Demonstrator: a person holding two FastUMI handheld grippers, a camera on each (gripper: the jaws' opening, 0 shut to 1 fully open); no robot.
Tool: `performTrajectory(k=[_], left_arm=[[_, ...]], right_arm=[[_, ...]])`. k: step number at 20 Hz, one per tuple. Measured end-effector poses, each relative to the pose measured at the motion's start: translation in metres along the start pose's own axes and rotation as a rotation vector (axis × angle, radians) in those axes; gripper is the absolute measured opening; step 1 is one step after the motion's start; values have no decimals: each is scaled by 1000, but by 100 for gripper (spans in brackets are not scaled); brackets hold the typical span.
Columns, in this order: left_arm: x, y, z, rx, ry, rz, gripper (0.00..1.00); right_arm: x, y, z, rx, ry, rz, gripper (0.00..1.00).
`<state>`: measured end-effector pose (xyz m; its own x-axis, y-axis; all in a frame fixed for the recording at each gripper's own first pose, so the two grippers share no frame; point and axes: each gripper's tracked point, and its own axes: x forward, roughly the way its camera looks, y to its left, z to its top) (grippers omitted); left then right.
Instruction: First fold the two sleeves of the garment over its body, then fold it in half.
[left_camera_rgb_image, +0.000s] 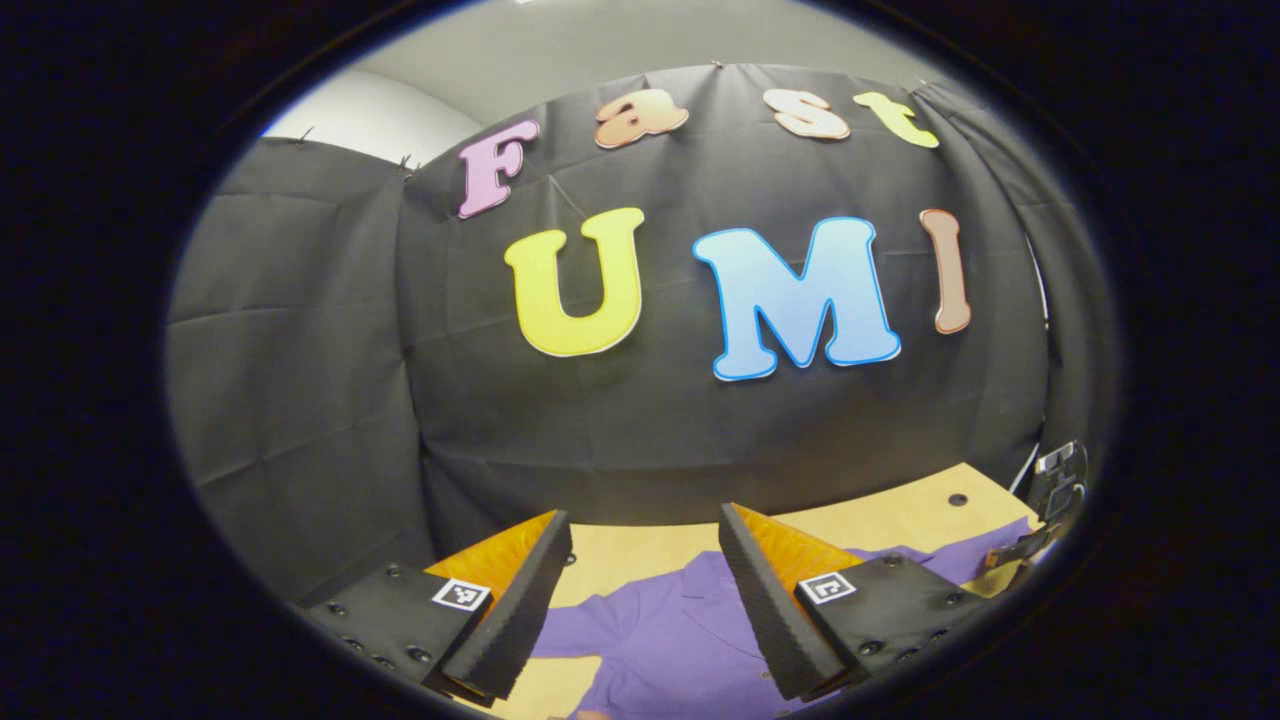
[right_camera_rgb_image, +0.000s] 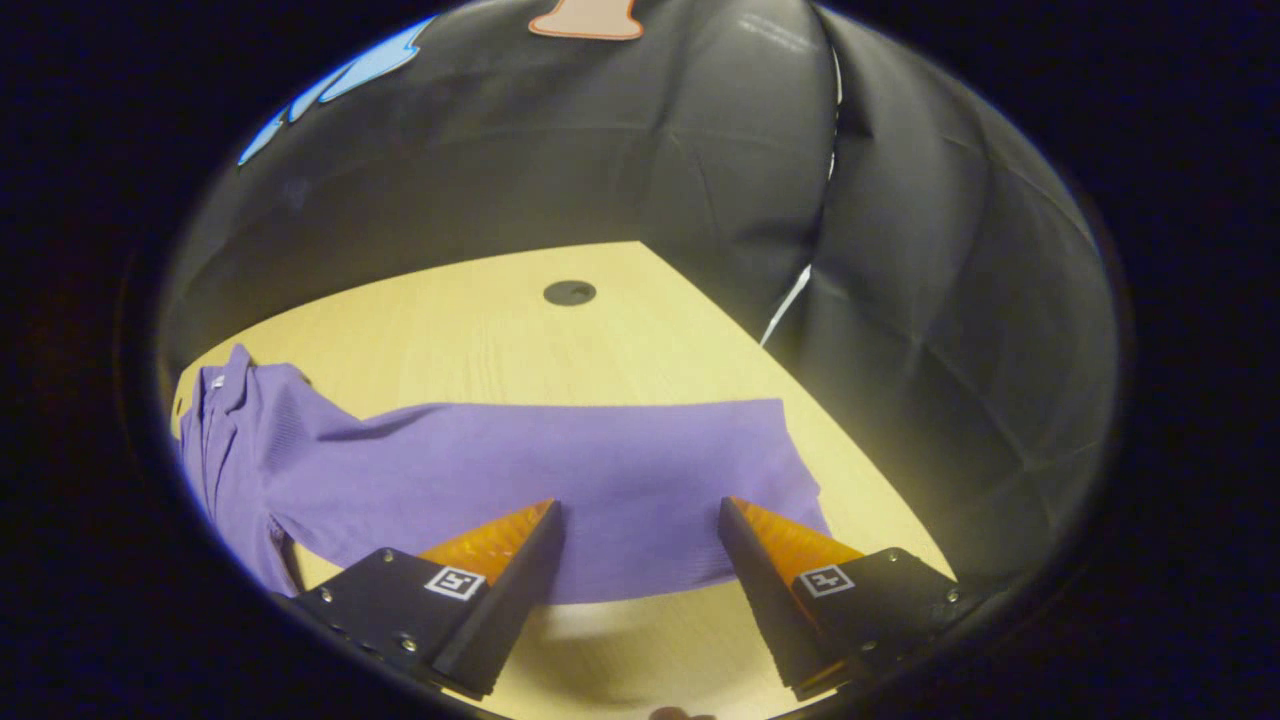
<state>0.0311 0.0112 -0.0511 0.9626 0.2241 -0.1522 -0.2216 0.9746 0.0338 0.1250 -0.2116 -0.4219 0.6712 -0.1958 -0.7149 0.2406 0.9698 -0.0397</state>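
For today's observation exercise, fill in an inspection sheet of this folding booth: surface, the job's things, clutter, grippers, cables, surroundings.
Surface: pale wooden table with a dark round hole.
Job's things: purple garment lying flat, one sleeve stretched out sideways, not yet folded over the body.
Clutter: nothing seen.
Grippers: left gripper open, held above the garment; right gripper open, its fingers either side of the outstretched sleeve's end, not pressing it.
Cables: nothing seen.
Surroundings: black cloth wall behind and beside the table; grey wall above it.

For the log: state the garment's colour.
Plain purple garment, shown best in the right gripper view, lying on the table.
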Motion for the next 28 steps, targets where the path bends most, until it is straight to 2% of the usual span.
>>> performTrajectory(k=[3,8,9,10,11,12,13,15,17,21,22,23,28], left_arm=[[1,-2,-3,-3,4,3,99],[3,-7,-4,-1,2,1,99],[2,-7,-3,2,0,0,99],[1,-7,-2,6,-3,2,99],[1,-6,-1,9,-5,3,99],[1,-6,-1,11,-7,4,99],[1,-6,0,12,-7,4,99],[2,-6,-2,9,-5,1,99],[2,-7,-2,0,-3,-6,99],[2,-3,-6,-17,-2,-16,99],[3,-2,-7,-20,-2,-18,97],[3,-1,-7,-21,-1,-19,99],[7,12,-16,-38,4,-33,99]], right_arm=[[-1,-1,0,49,26,31,98],[4,7,-2,35,6,66,95],[5,10,-2,31,-3,79,88],[7,15,-2,25,-13,91,88],[8,19,-1,21,-21,103,73],[3,22,-1,24,-20,106,68],[4,29,1,38,-13,112,48],[2,35,-2,74,12,95,18],[6,36,-1,88,49,70,5],[1,39,3,96,89,61,5],[-1,40,7,95,81,63,5],[-6,43,13,89,65,65,5],[-50,111,43,26,-35,170,5]])
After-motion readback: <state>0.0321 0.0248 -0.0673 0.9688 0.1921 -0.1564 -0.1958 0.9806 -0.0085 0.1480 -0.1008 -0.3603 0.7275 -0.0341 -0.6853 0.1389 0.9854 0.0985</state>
